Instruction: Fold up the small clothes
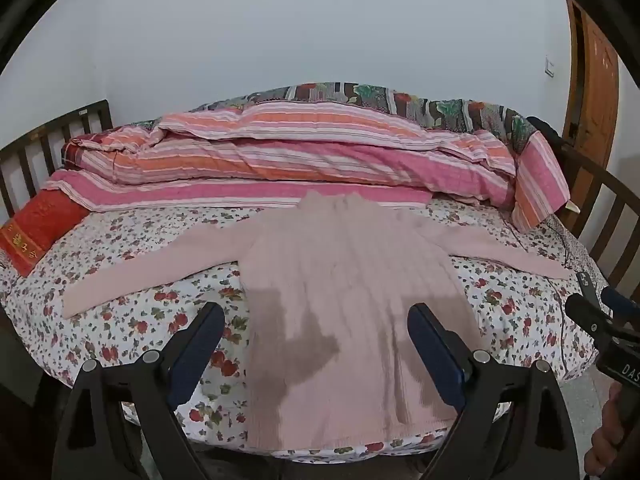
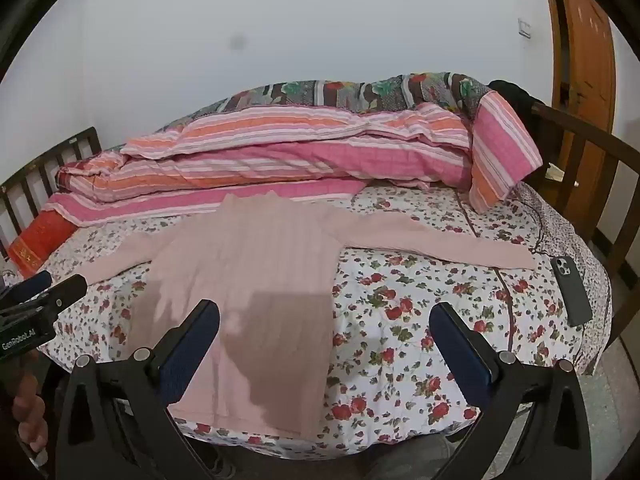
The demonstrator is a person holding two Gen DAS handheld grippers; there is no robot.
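Observation:
A pale pink ribbed sweater (image 1: 344, 280) lies flat on the floral bedsheet (image 1: 132, 320), collar away from me, both sleeves spread out sideways; it also shows in the right wrist view (image 2: 248, 280). My left gripper (image 1: 316, 312) is open and empty, held above the sweater's lower body. My right gripper (image 2: 324, 312) is open and empty, above the sweater's right hem edge and the floral bedsheet (image 2: 400, 320). Each gripper shows at the edge of the other's view: the right gripper (image 1: 600, 312) and the left gripper (image 2: 44, 292).
A folded pink-and-orange striped quilt (image 1: 300, 152) lies along the far side of the bed. A red pillow (image 1: 36, 228) sits at the left. A dark phone (image 2: 570, 296) with a cable lies at the bed's right edge. Dark wooden rails (image 2: 580, 168) stand at both ends.

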